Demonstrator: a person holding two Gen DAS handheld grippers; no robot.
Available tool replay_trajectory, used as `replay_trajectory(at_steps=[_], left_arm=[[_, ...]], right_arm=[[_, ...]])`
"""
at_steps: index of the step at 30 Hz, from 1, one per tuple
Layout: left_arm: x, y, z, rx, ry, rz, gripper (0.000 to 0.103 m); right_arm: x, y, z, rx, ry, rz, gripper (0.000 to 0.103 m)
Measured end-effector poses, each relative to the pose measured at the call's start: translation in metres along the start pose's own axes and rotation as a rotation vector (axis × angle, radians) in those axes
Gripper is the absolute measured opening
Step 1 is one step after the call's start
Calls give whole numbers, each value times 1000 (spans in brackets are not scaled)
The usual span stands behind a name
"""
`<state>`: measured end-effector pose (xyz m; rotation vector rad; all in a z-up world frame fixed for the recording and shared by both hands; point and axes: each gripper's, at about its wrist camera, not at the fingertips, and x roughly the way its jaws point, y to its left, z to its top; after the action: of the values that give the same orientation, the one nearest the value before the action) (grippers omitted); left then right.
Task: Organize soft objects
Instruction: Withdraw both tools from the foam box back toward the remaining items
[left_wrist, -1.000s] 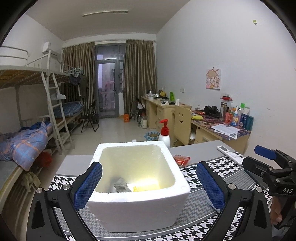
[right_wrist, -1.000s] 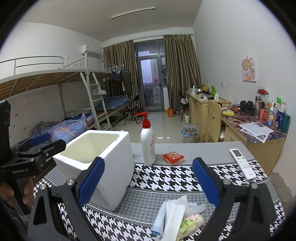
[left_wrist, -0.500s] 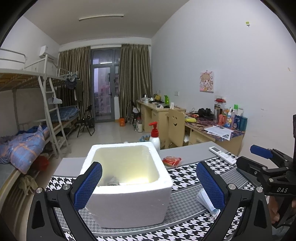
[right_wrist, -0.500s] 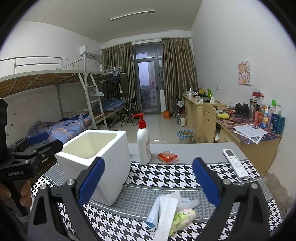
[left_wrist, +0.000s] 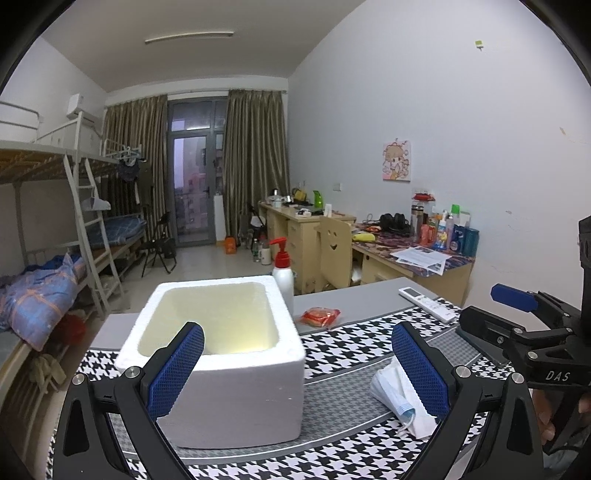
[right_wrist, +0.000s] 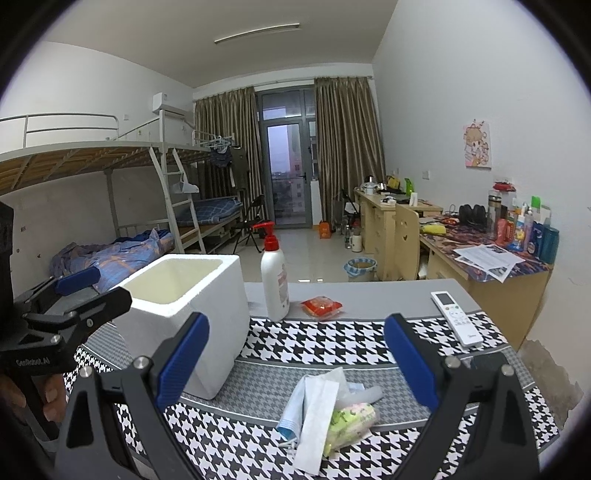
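Observation:
A white foam box (left_wrist: 218, 354) stands on the houndstooth-cloth table; it also shows in the right wrist view (right_wrist: 184, 306). Its inside is hidden from both views now. A small pile of soft things lies on the cloth: a blue face mask (right_wrist: 295, 406), white tissue (right_wrist: 317, 417) and a green-yellow packet (right_wrist: 351, 421). The mask also shows in the left wrist view (left_wrist: 399, 398). My left gripper (left_wrist: 295, 365) is open and empty, in front of the box. My right gripper (right_wrist: 295, 362) is open and empty, just above the pile.
A pump bottle with a red top (right_wrist: 275, 284) stands behind the box. A red snack packet (right_wrist: 321, 306) and a white remote (right_wrist: 456, 317) lie on the grey far part of the table. Desks, a chair and bunk beds stand beyond.
My left gripper has pulled back and lowered, so the things inside the box no longer show. My right gripper has drawn back a little; more of the pile is in view.

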<state>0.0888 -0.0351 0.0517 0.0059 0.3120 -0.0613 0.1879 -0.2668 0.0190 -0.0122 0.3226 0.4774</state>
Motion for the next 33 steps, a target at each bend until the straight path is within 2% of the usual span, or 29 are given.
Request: replay_trajectory(at_steps=[19, 33], left_arm=[[11, -27, -11, 26, 40, -112, 102], [31, -45, -23, 38, 117, -163, 102]], right_arm=[[-8, -20, -14, 18, 23, -70, 98], [-6, -38, -24, 45, 58, -105, 98]])
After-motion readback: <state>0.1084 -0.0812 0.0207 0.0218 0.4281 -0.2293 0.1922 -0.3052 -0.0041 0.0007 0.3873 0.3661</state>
